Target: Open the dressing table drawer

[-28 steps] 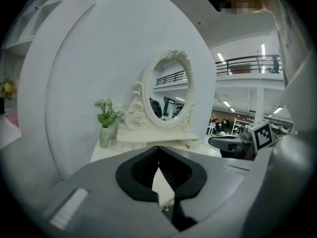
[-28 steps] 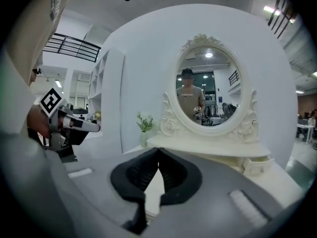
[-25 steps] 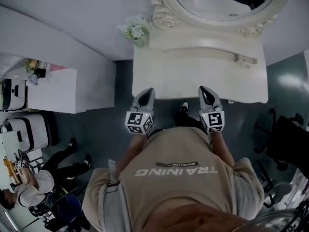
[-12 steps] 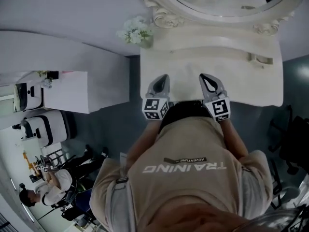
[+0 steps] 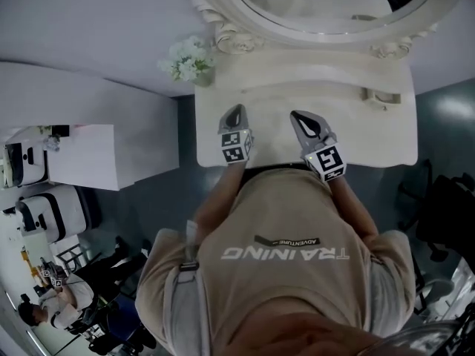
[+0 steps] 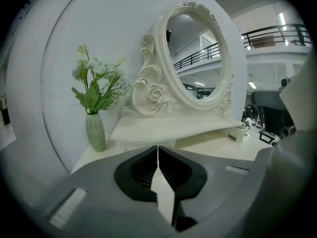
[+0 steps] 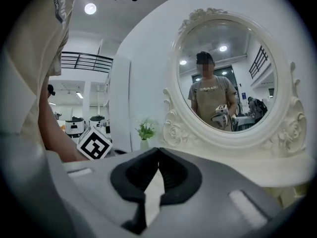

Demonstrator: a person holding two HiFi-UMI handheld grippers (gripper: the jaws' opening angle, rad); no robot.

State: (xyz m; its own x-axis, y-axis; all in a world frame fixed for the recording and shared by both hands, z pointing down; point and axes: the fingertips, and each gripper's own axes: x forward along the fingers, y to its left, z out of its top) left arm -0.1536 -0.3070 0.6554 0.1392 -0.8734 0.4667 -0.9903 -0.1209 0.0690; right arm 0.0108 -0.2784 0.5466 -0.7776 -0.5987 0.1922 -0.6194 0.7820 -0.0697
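Left gripper point(image 5: 235, 111) and right gripper point(image 5: 298, 117) are both pinched shut, empty, over the cream carved dressing table point(image 5: 371, 136). The drawer is unseen, presumably under the front edge. Risk: closed jaws skid off its handle; a blind reach bumps the tabletop edge.

Pale green vase point(image 6: 95, 132) with white flowers point(image 5: 185, 56) stands upright against the white wall point(image 5: 89, 21). Left side: white counter point(image 5: 82, 154), white machine point(image 5: 48, 208) just below it on the grey floor point(image 5: 159, 199), seated person point(image 5: 52, 302) further out. Dark chair point(image 5: 445, 221) on the right.
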